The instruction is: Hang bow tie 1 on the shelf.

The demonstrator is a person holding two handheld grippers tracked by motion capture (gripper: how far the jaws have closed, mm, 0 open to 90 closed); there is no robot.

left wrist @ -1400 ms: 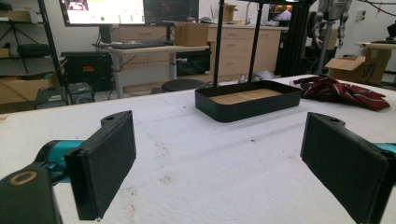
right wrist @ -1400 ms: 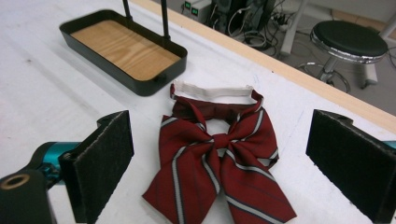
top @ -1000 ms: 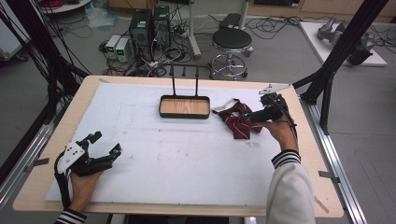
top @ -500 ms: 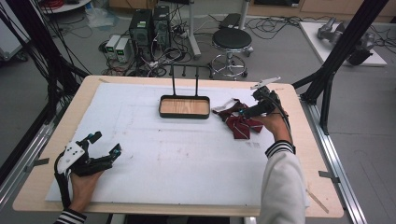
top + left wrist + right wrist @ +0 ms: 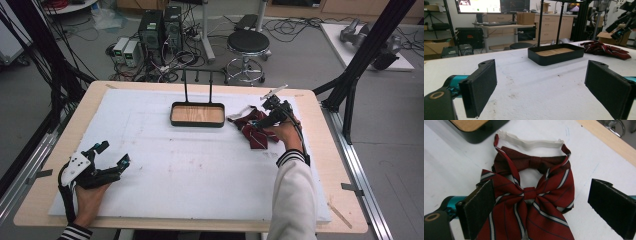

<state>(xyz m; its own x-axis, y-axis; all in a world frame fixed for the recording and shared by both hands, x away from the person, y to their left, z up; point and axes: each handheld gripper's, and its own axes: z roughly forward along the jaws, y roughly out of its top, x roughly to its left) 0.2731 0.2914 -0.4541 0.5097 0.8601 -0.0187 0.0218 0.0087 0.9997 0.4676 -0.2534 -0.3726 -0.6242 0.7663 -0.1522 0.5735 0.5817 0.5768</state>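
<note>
The right gripper [image 5: 267,111] has shifted left over the bow tie [image 5: 254,129] since a second ago, its jaws apart and straddling the striped bow. The tie lies on the table [image 5: 200,170] at far right, just right of the tray [image 5: 197,114]. The left gripper [image 5: 107,156] rests near left, jaws wide apart.

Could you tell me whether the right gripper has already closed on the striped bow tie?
No, in the right gripper view the right gripper stands with its jaws wide apart above the striped bow tie, one at each side.
</note>
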